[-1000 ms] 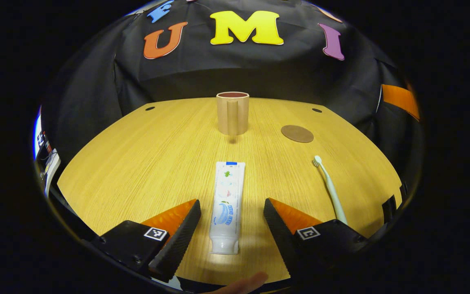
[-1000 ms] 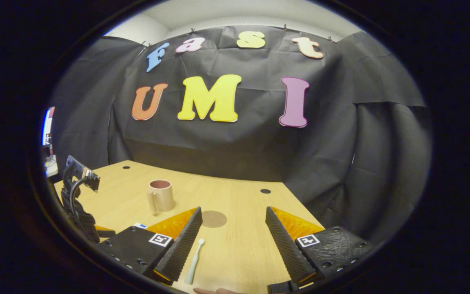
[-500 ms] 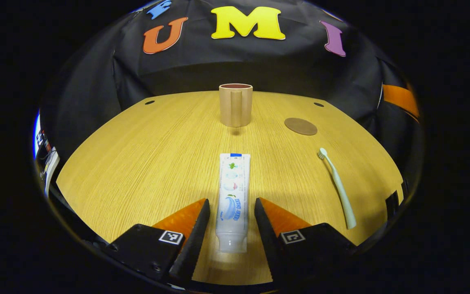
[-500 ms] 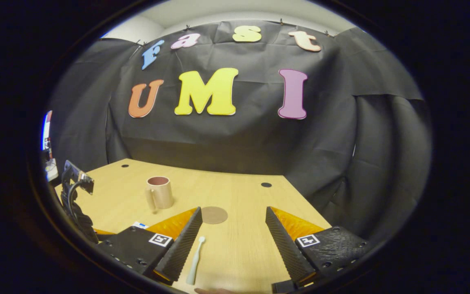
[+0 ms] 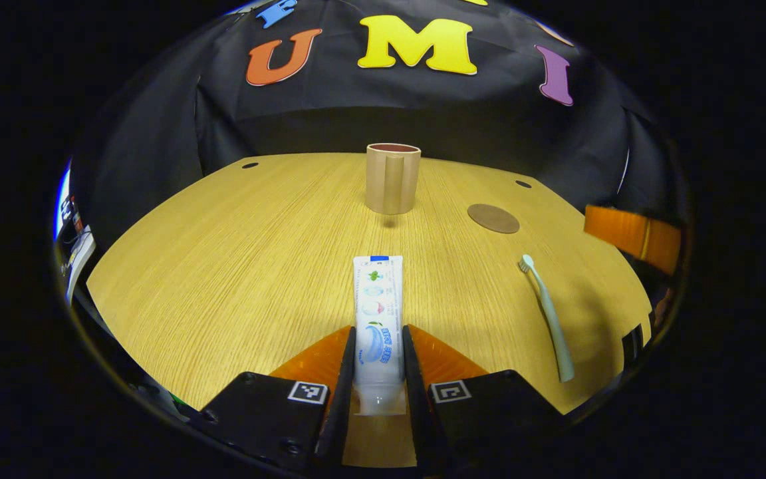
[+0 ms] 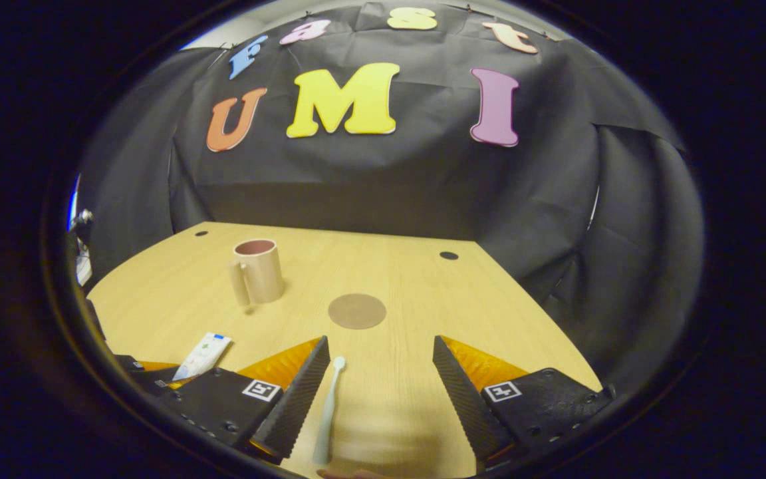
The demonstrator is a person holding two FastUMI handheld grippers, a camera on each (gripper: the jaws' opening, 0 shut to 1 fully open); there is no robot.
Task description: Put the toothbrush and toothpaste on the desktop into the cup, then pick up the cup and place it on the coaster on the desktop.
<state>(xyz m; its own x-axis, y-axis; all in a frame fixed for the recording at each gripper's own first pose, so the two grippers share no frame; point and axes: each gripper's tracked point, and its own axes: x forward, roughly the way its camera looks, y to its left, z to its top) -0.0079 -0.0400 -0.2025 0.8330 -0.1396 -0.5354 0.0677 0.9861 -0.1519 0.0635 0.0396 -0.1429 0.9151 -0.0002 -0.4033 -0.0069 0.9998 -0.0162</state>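
The left gripper is clamped on the toothpaste, which lies flat on the table. Straight ahead stands the cup, the coaster to its right. The right gripper is spread wide, the toothbrush just inside its left finger.

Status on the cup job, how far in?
Early. Nothing is in the cup yet; it stands off the coaster. In hand: the left gripper is shut on the toothpaste. The right gripper is open over the toothbrush. Left: both into the cup, then cup onto coaster.
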